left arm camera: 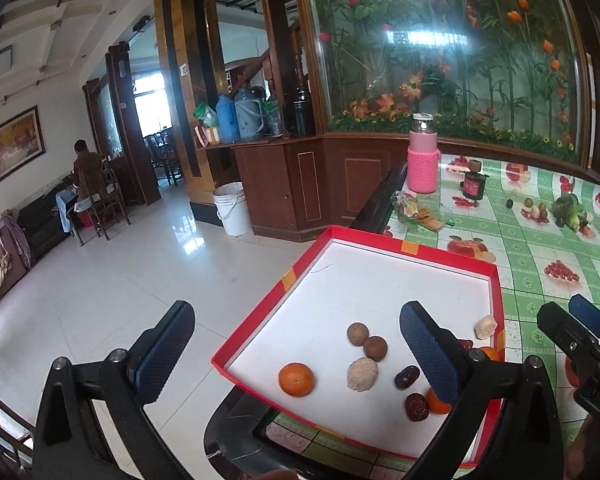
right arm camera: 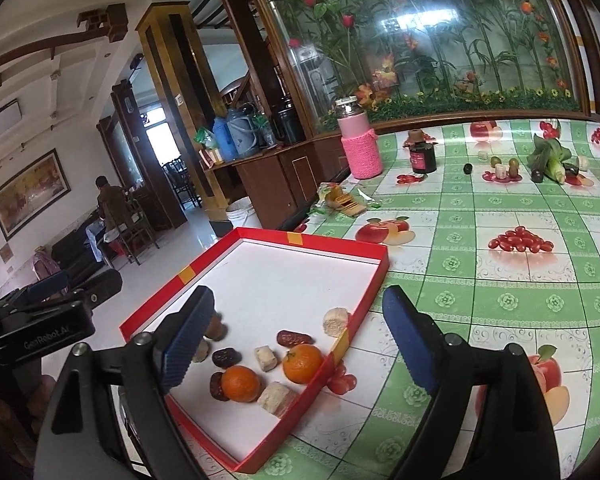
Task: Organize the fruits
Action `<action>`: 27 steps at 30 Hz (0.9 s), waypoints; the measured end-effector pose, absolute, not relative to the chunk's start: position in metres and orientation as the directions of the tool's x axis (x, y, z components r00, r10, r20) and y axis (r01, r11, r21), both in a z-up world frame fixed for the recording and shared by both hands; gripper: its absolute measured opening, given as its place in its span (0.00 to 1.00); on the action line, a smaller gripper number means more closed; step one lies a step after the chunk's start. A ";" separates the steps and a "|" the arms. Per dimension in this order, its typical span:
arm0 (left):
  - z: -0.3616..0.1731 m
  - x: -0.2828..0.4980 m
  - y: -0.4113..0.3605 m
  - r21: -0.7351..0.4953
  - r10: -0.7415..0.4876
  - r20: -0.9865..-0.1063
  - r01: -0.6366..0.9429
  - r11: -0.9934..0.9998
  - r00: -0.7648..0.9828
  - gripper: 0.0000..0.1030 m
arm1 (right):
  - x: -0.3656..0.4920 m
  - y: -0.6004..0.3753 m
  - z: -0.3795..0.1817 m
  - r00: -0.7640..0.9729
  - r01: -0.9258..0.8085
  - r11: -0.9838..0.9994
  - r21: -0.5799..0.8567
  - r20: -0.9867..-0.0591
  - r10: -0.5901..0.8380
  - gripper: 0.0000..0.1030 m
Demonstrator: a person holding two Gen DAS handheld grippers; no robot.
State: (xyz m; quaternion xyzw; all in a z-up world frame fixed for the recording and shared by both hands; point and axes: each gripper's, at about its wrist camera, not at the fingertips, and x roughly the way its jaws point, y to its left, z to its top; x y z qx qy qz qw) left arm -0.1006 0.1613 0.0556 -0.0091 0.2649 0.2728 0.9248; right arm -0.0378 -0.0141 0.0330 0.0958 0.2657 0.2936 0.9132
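A shallow red box [left arm camera: 411,246] with a white floor sits at the table's left edge. Inside lie an orange [left arm camera: 296,379], two brown round fruits [left arm camera: 357,334], a pale lump [left arm camera: 362,374] and dark dates [left arm camera: 407,376]. My left gripper [left arm camera: 296,312] hangs open above the box's near left corner, holding nothing. My right gripper [right arm camera: 300,296] is also open and empty, over the box's right side [right arm camera: 379,276]. Below it are two oranges [right arm camera: 301,363], dates [right arm camera: 294,338] and pale chunks [right arm camera: 276,398]. The brown fruits [right arm camera: 216,328] are partly hidden behind its left finger.
Far across the green fruit-print tablecloth [right arm camera: 499,280] lie small loose fruits [right arm camera: 503,166] and corn with greens [right arm camera: 549,160]. A pink-sleeved bottle [right arm camera: 359,148], a dark jar [right arm camera: 421,156] and a snack packet [right arm camera: 339,200] stand beyond the box. Tiled floor drops off on the left.
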 end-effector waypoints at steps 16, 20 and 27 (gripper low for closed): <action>0.048 -0.106 0.175 0.129 0.495 -0.524 -0.510 0.850 0.693 1.00 | -0.062 0.014 0.044 0.703 -0.491 0.828 0.269 -0.438 0.559 0.87; 0.047 -0.107 0.177 0.126 0.497 -0.530 -0.516 0.847 0.687 1.00 | -0.060 0.015 0.042 0.693 -0.494 0.827 0.270 -0.453 0.561 0.87; 0.044 -0.109 0.178 0.133 0.498 -0.539 -0.516 0.846 0.679 1.00 | -0.060 0.018 0.039 0.683 -0.503 0.823 0.265 -0.461 0.566 0.87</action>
